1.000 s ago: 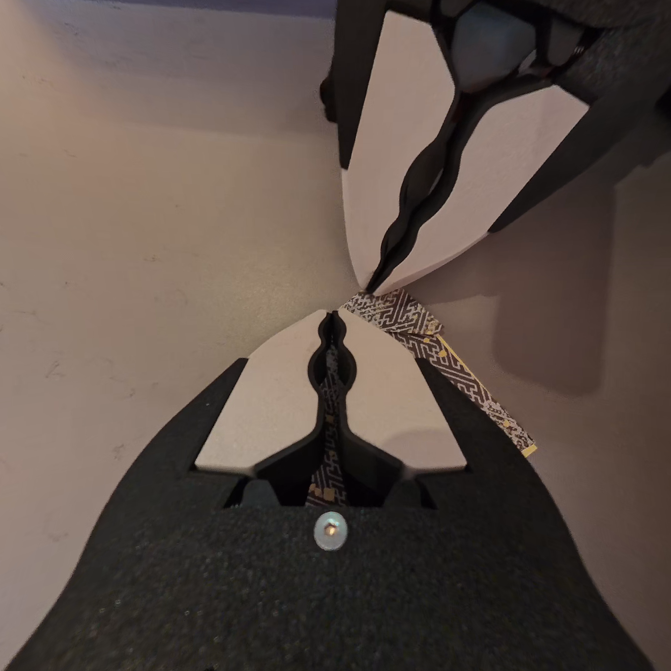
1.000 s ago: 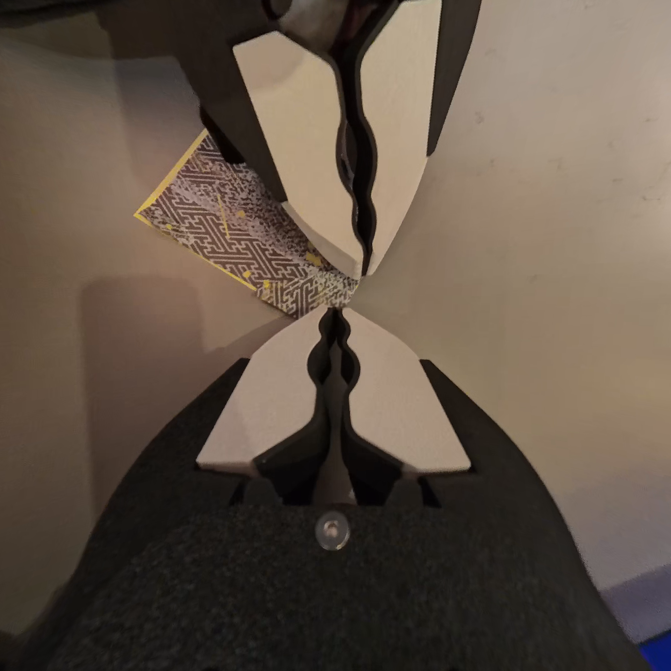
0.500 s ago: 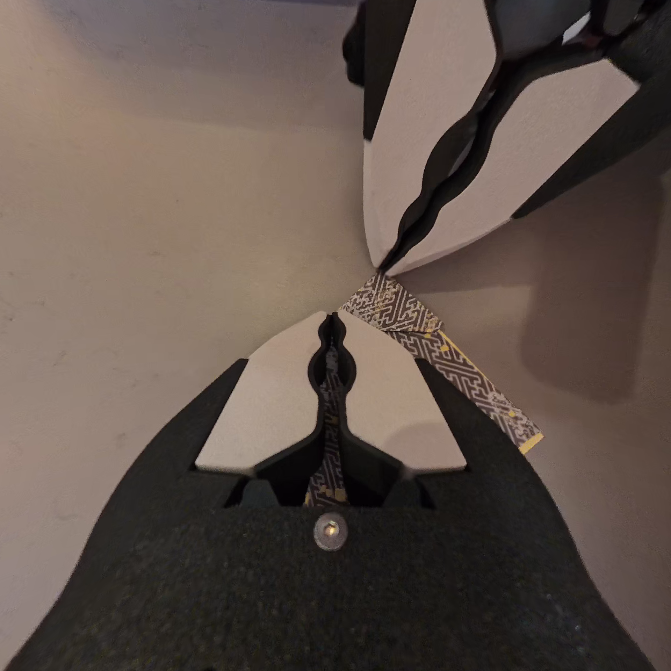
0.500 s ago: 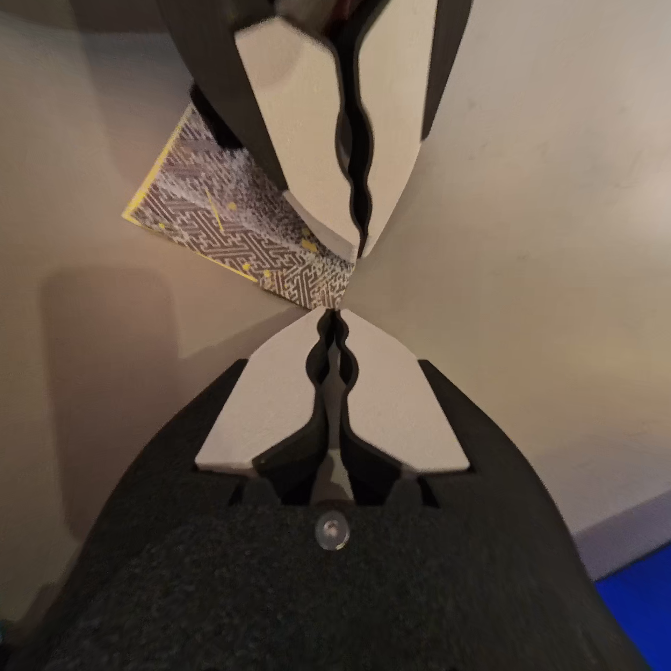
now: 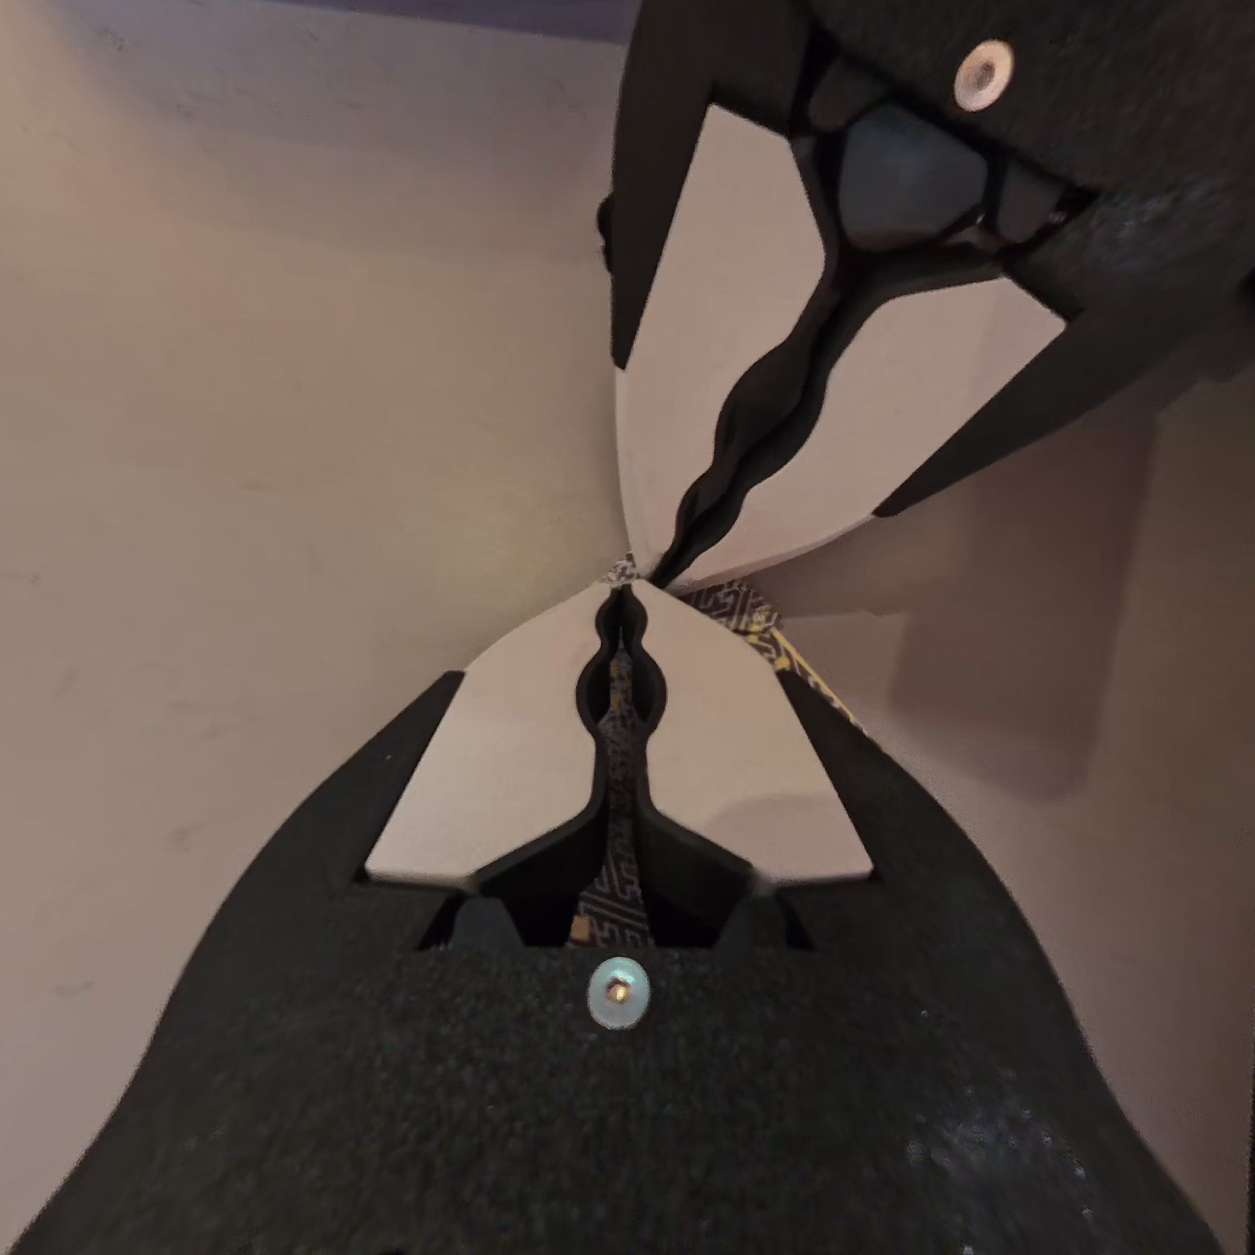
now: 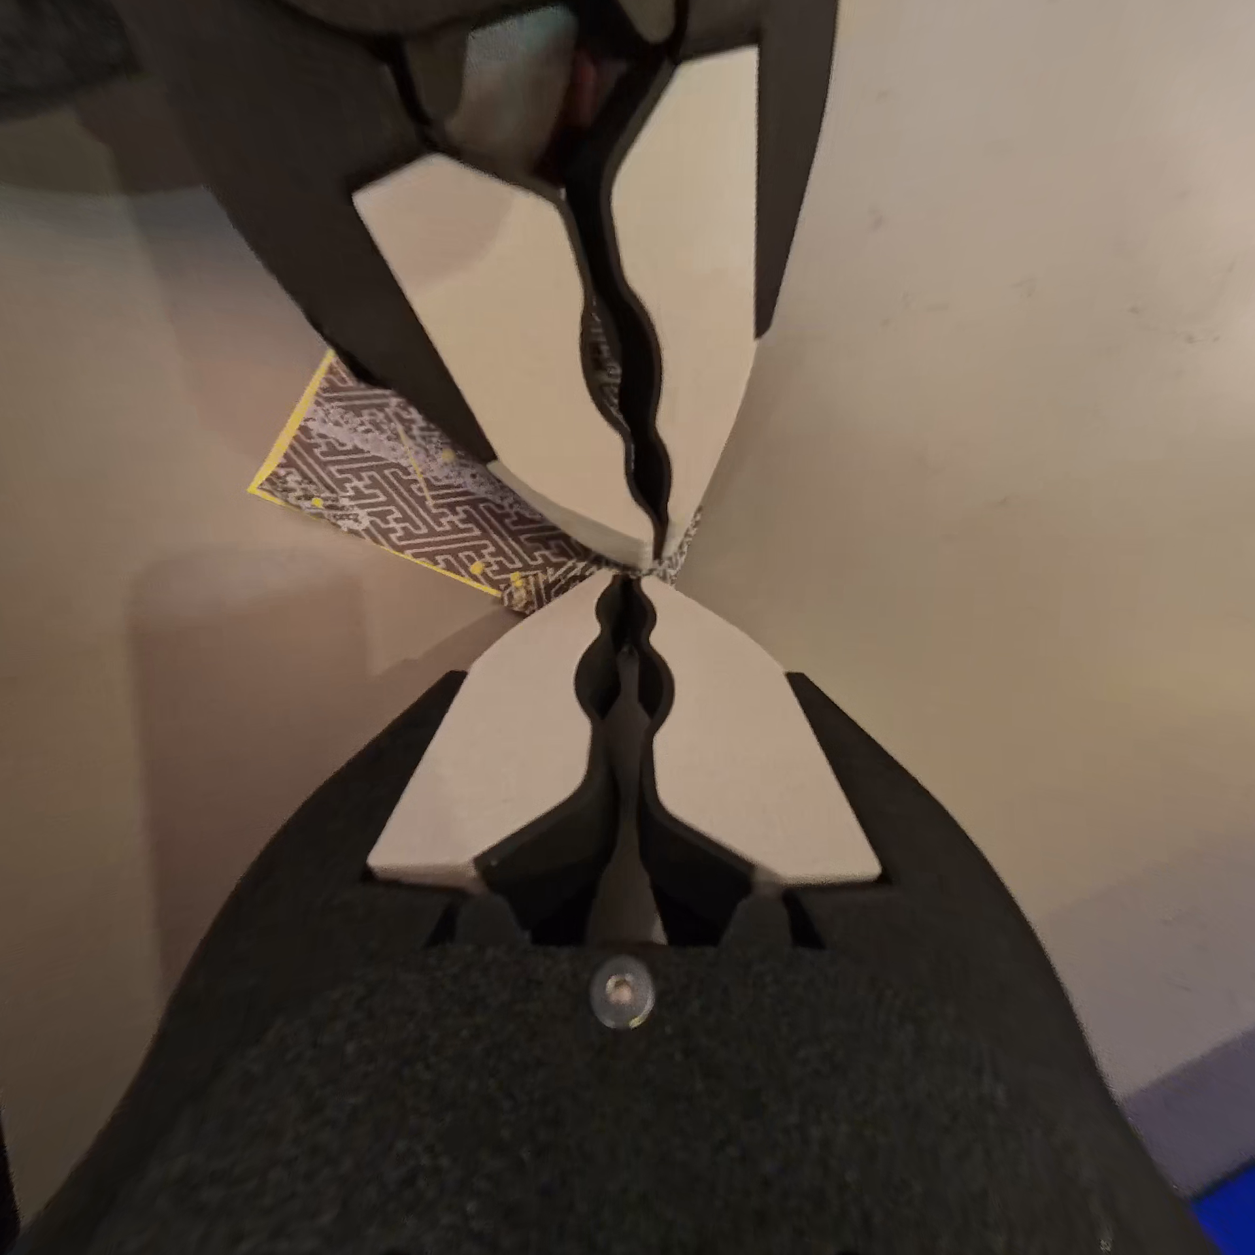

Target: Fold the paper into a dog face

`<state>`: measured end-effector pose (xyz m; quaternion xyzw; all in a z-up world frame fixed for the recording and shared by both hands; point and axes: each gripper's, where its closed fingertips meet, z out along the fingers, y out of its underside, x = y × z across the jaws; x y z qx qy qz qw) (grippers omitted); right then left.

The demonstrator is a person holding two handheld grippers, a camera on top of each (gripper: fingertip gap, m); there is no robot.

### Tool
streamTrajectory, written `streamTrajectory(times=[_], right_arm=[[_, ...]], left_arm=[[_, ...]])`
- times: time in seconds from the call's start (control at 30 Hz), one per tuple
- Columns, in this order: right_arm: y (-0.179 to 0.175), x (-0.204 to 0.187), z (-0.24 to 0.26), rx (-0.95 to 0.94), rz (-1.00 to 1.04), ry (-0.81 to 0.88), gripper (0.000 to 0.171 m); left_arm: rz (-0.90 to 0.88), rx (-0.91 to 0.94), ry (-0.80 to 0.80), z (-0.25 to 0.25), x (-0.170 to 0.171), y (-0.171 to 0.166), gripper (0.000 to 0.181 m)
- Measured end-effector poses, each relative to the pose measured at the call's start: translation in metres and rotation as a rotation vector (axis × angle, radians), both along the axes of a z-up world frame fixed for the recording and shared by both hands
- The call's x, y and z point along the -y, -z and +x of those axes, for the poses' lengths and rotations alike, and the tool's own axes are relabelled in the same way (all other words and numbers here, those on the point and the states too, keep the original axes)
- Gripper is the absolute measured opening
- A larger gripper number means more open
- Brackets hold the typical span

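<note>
Left wrist view: my left claw (image 5: 621, 594) is pressed together over the paper (image 5: 743, 611), patterned sheet visible in the slot between its fingers, so it's pinching the paper. The right claw (image 5: 662, 577) comes in from top right, tips closed, meeting mine tip to tip at the paper's corner. Pale tabletop (image 5: 271, 407) underneath.

Right wrist view: my right claw (image 6: 628, 587) is pressed together at the paper's (image 6: 407, 489) tip; can't tell if it grips the paper. The left claw (image 6: 655, 543) clamps the dark maze-patterned, yellow-edged sheet, which fans out to the left, near the tabletop (image 6: 985, 407).
</note>
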<state>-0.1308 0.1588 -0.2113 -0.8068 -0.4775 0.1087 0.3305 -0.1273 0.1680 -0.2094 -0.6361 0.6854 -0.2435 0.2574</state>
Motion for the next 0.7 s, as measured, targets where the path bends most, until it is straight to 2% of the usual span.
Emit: streamTrajectory(times=[0.2, 0.33, 0.5, 0.57, 0.7], right_arm=[[0.000, 0.000, 0.000, -0.004, 0.007, 0.020, 0.001], [0.000, 0.000, 0.000, -0.014, 0.005, 0.025, 0.001], [-0.001, 0.000, 0.000, -0.013, 0.007, 0.018, 0.000], [-0.001, 0.000, -0.001, -0.003, 0.018, 0.011, 0.000], [-0.004, -0.002, 0.000, 0.003, 0.042, 0.004, 0.000]], left_arm=[[0.039, -0.001, -0.023, -0.006, -0.011, 0.002, 0.000], [0.086, -0.085, -0.139, -0.038, -0.041, 0.000, 0.000], [0.005, 0.095, -0.380, -0.090, -0.048, -0.031, 0.000], [0.038, 0.123, -0.464, -0.110, -0.048, -0.033, 0.019], [0.036, 0.125, -0.545, -0.134, -0.042, -0.027, 0.029]])
